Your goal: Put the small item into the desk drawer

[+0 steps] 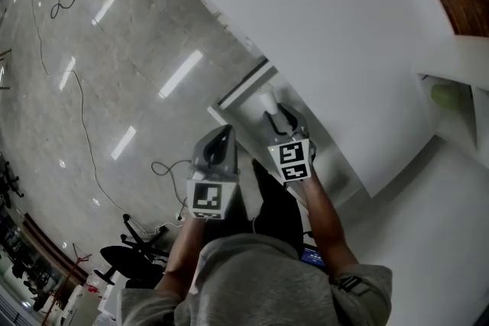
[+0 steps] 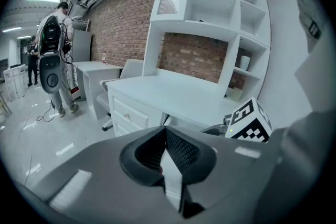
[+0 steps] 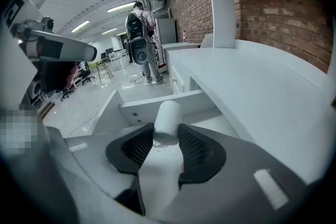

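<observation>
White and cylinder-shaped, the small item [image 3: 167, 120] is pinched at its near end between the dark ribbed pads [image 3: 195, 150] of your right tongs [image 3: 165, 136], with its far end jutting past the tips toward 12 o'clock. It hangs over the open drawer [image 3: 184, 99], which stands pulled out from under the white counter [image 3: 262, 86]; the counter edge runs along at 3 o'clock of the item. In the head view your right tongs [image 1: 281, 118] point toward 11 o'clock into the drawer, and the item shows as a pale stub just beyond them. Your left tongs [image 1: 220, 145] sit just beside the right ones at about 8 o'clock, over the glossy floor [image 1: 92, 72] and clear of the drawer. In the left gripper view those tongs are pressed together at the tips with nothing between them, and the marker cube [image 2: 248, 120] of your right gripper shows at 3 o'clock. A person [image 3: 139, 42] stands well away at 12 o'clock.
</observation>
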`<action>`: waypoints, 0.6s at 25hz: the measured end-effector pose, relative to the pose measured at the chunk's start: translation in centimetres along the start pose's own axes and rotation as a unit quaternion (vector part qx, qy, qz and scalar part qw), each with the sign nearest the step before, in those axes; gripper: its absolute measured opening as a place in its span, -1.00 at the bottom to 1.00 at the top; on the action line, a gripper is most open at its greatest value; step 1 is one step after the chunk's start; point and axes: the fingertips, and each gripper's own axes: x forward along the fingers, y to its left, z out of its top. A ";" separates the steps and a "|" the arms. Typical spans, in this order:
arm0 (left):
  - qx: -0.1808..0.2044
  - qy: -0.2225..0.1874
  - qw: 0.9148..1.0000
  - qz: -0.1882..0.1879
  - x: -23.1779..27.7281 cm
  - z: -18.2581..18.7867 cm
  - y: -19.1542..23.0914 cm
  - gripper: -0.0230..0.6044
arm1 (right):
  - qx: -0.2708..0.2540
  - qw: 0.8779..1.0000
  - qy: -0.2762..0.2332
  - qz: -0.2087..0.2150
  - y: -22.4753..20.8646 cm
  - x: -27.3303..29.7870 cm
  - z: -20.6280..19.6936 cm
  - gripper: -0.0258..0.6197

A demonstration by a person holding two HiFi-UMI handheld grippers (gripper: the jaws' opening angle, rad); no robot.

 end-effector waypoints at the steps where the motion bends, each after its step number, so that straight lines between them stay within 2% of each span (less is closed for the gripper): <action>1: 0.001 0.003 1.000 0.000 0.2 -0.3 0.0 -0.89 | -0.001 1.000 0.004 0.001 -0.1 0.4 -0.4 -0.43; 15: -0.011 0.023 1.000 -0.003 2.8 -3.7 0.6 -0.89 | 0.007 1.000 0.028 0.004 -1.2 5.2 -4.2 -0.43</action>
